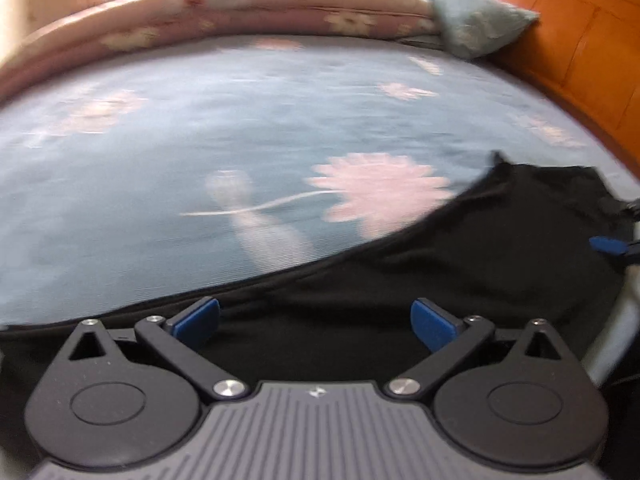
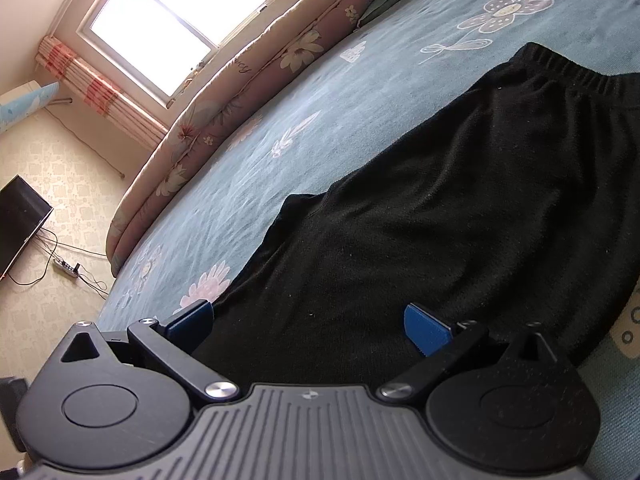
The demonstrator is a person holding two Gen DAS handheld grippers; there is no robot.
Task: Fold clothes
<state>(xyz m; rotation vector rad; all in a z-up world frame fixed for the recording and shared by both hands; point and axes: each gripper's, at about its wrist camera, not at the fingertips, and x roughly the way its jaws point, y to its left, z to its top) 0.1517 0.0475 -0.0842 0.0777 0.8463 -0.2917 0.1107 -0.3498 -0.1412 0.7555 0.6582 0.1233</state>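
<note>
- Lying flat on the blue flowered bedsheet, the black garment stretches away from the right gripper, its elastic waistband at the far end.
- The right gripper's jaws stand spread wide above the cloth, pinching nothing.
- The left gripper is likewise spread wide over the garment's near edge, nothing between its blue pads.
- A pink floral quilt lines the bed's far side.

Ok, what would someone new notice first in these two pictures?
The black garment catches the eye first, spread flat across the blue flowered bedsheet, elastic waistband at its far end. Next, both grippers' blue-padded jaws stand wide open over its near edge, left gripper and right gripper. A bright window glows behind.
</note>
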